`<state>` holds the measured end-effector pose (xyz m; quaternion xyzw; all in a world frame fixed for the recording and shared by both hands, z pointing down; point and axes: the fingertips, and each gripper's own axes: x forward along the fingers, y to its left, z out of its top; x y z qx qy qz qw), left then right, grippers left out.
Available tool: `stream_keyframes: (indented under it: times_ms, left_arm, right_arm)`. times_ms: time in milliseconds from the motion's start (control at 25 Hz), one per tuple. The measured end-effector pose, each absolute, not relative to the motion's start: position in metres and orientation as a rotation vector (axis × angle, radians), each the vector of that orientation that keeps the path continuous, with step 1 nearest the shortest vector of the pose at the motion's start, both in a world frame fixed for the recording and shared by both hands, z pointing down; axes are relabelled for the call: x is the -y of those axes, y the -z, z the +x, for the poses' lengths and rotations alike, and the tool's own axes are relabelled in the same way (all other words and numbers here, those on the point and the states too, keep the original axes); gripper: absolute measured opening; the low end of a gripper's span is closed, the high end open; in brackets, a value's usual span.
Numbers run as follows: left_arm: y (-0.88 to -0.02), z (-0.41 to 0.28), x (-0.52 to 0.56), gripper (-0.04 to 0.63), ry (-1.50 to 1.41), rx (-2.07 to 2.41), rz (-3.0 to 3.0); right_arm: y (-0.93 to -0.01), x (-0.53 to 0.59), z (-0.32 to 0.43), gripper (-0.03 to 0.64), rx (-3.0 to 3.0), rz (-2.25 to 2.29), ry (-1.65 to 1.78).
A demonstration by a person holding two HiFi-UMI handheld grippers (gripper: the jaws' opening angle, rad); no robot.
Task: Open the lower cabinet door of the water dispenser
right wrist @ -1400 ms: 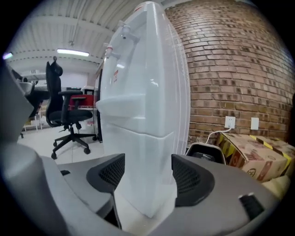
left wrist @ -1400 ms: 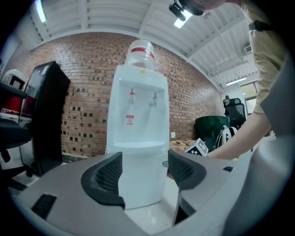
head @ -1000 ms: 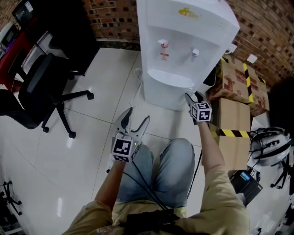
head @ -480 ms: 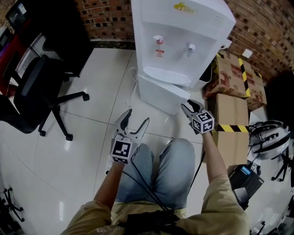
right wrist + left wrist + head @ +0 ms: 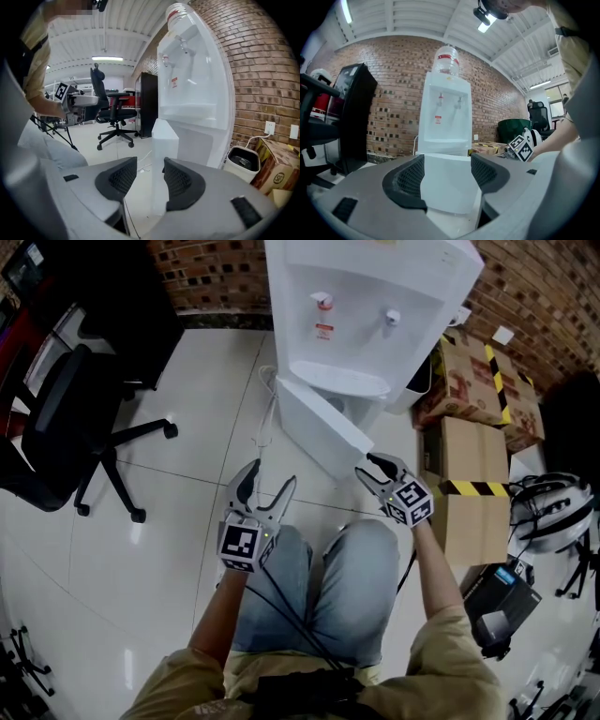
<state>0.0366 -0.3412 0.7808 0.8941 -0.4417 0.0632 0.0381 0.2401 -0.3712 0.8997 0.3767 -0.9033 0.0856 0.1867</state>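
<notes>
The white water dispenser (image 5: 375, 277) stands against the brick wall, its lower cabinet door (image 5: 319, 427) swung out toward me. My right gripper (image 5: 367, 465) is at the door's free edge, shut on it. In the right gripper view the door's edge (image 5: 163, 164) runs upright between the two pads of the right gripper (image 5: 150, 176). My left gripper (image 5: 265, 476) hovers open above my left knee with nothing between its fingers. The left gripper view shows the door (image 5: 450, 183) farther off, beyond the open jaws, with the dispenser (image 5: 443, 112) behind it.
A black office chair (image 5: 66, 418) and a dark cabinet (image 5: 122, 296) stand at the left. Cardboard boxes (image 5: 478, 381) and a white helmet (image 5: 548, 512) crowd the right. A white cable (image 5: 267, 418) lies on the floor beside the dispenser. A small bin (image 5: 241, 161) stands by the wall.
The right gripper has drawn back toward me with the door's edge, and the door has swung from nearly shut to wide open. The left gripper has barely shifted.
</notes>
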Motion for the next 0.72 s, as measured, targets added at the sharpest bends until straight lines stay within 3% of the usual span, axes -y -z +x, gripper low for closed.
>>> stream_keyframes:
  times_ms: [720]
  left_arm:
    - [-0.774,-0.010,0.323,0.295,-0.157,1.436,2.720]
  right_arm:
    - [-0.893,0.309,0.117,0.172,2.796,0.505,-0.302]
